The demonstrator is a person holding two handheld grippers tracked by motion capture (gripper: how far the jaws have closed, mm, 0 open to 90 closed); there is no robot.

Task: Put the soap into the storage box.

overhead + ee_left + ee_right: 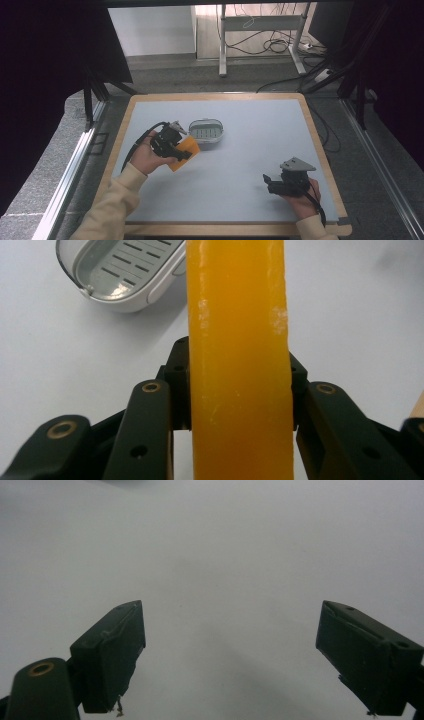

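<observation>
Left tongs gripping soap bar, beside dish

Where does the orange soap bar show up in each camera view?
High view: orange soap bar left of centre, clamped in the left gripper.
Left gripper view: soap fills the middle, between the jaws.
Right gripper view: not in it.
Shared landmark: the grey soap dish.

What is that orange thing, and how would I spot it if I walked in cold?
Start at the pale grey table and look at its left half, where the left gripper is clamped on an orange bar of soap. Just beyond it sits a grey soap dish. The bar is the one bright, translucent thing there.
</observation>
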